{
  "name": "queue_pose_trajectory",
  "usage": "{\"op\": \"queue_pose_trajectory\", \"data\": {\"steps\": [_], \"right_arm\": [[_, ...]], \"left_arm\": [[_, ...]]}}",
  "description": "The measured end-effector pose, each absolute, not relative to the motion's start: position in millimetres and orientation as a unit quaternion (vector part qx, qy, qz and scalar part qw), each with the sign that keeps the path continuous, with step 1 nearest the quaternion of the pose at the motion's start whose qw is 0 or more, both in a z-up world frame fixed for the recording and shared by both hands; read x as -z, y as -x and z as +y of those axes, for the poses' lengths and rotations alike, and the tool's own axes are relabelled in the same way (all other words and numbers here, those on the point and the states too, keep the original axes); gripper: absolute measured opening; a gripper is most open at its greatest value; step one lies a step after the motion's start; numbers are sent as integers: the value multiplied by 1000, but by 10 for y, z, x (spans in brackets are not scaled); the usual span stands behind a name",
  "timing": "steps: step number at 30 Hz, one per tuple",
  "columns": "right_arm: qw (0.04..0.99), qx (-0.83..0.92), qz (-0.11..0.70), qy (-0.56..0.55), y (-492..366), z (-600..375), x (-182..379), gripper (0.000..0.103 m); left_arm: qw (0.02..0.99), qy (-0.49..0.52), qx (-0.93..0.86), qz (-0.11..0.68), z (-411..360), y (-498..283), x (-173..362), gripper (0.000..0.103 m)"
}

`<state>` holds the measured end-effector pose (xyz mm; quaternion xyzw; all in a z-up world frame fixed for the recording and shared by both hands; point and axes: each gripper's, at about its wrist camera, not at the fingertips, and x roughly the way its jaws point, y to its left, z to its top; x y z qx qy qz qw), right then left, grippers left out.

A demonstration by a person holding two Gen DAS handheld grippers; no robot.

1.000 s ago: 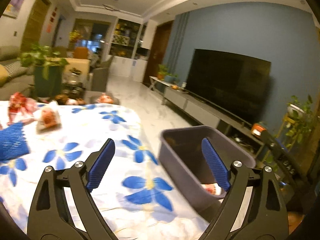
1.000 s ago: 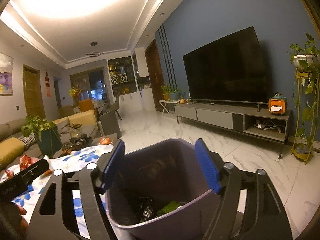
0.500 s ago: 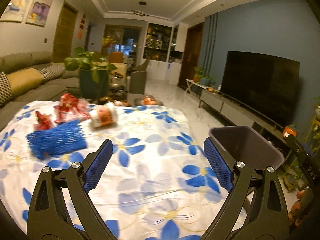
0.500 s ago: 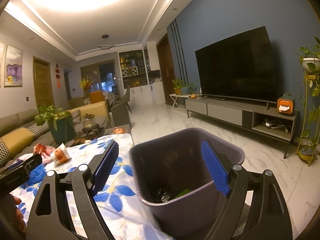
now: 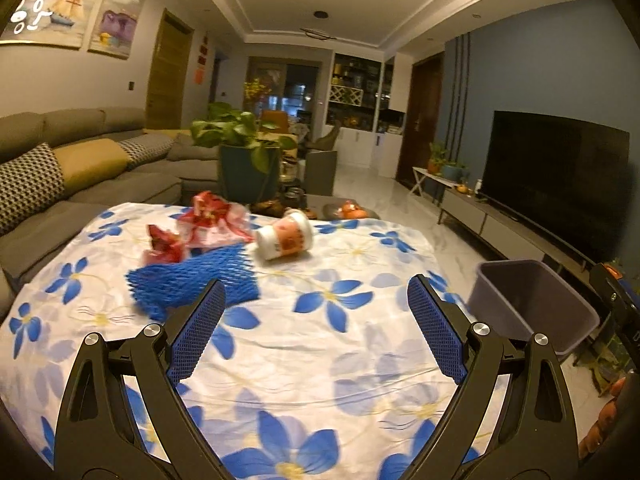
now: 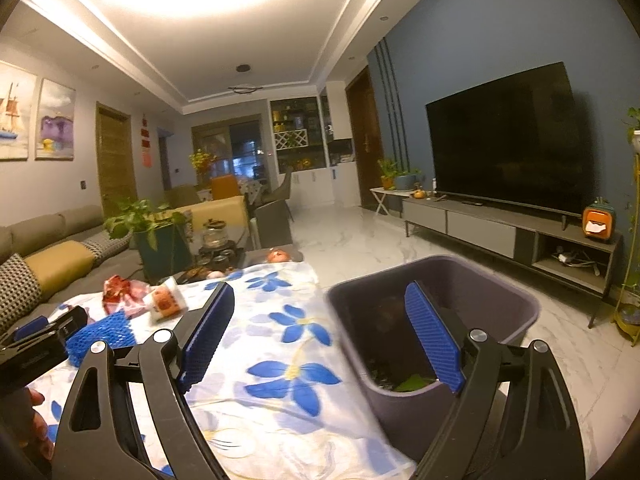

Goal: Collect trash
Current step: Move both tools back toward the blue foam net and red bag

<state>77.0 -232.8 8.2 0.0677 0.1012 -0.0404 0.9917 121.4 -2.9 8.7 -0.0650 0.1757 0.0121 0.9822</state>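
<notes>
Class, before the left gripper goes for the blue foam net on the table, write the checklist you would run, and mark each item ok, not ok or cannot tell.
1. Left gripper open and empty: ok.
2. Blue foam net in clear view, ahead of the left finger: ok.
3. Net free of the red wrappers: not ok, a wrapper overlaps its far edge.
4. Paper cup clear of the net: cannot tell, very close.
5. Bin open beside the table: ok.
6. Right gripper empty: ok.

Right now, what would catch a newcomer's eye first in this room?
The white tablecloth with blue flowers, and the litter at its far left: a blue foam net, red wrappers and a tipped paper cup. Right of the table stands a grey bin with scraps inside, and a big dark TV on the blue wall.
</notes>
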Motion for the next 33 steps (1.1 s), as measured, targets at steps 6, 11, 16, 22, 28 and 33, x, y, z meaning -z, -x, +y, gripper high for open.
{"op": "queue_pose_trajectory", "data": {"steps": [6, 11, 16, 22, 28, 33], "right_arm": [[992, 10, 107, -63, -870, -2017, -75, 85], [992, -12, 112, -57, -977, -1747, -56, 85], [991, -36, 121, -52, -1133, -1452, -8, 85], [988, -68, 132, -43, -1320, -1076, 92, 85], [983, -105, 150, -30, -1506, -700, 191, 85], [976, -136, 168, -18, -1684, -328, 315, 85]], "left_arm": [[981, 71, -37, 174, 265, -1171, -41, 91], [979, 77, -67, 178, 599, -1158, 55, 91], [975, 88, -96, 182, 961, -1144, 171, 91], [970, 99, -120, 187, 1326, -1180, 293, 91], [966, 111, -138, 188, 1576, -1206, 380, 91], [959, 120, -173, 191, 1840, -1210, 434, 91]]}}
